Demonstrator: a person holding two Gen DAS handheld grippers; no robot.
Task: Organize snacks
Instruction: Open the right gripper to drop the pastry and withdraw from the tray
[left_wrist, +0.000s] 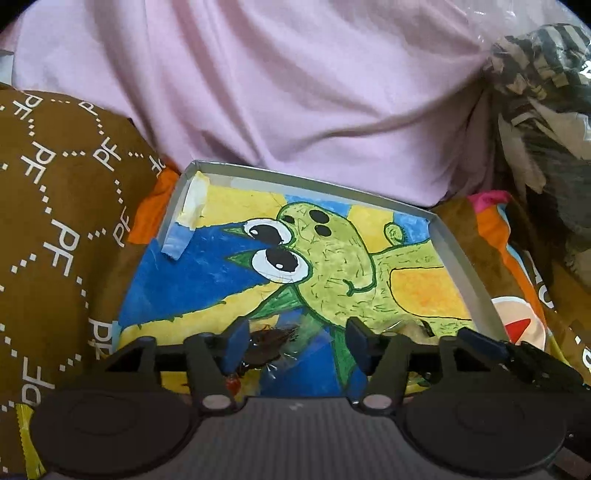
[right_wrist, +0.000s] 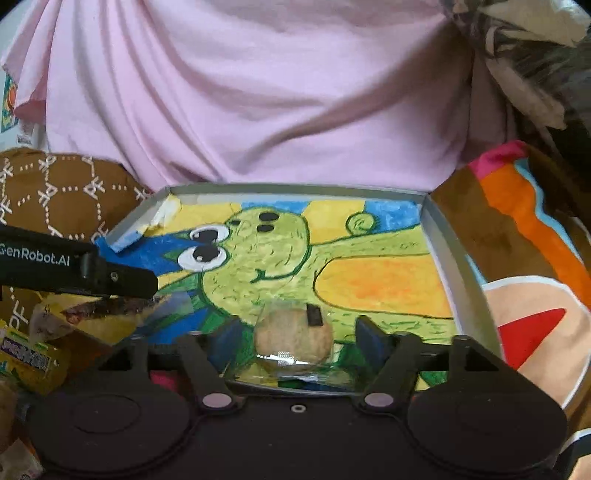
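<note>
a: right gripper (right_wrist: 293, 341) sits low over the near edge of the tray (right_wrist: 439, 243), fingers spread with a clear-wrapped round cookie (right_wrist: 291, 341) lying between them. not squeezed as far as i can tell, so released.

b: and the left gripper (left_wrist: 295, 341)?

a: also spread, at the tray's near left. a dark snack in a clear wrapper (left_wrist: 271, 341) lies between its fingers, closer to the left one. can't tell if it's touching.

b: why both there?

a: my guess is the tray is the collecting spot, snacks get laid flat on the cartoon drawing (right_wrist: 277, 258) lining it, side by side. more packets (right_wrist: 33, 354) wait at the near left, outside the tray.

b: any writing?

a: "genrobot.ai" on the left gripper's black side, seen from the right camera. "pf" repeated in white on the brown cushion (left_wrist: 55, 221) to the left. yellow packet print too blurred. pink cloth (right_wrist: 258, 92) hangs at the far side.
</note>
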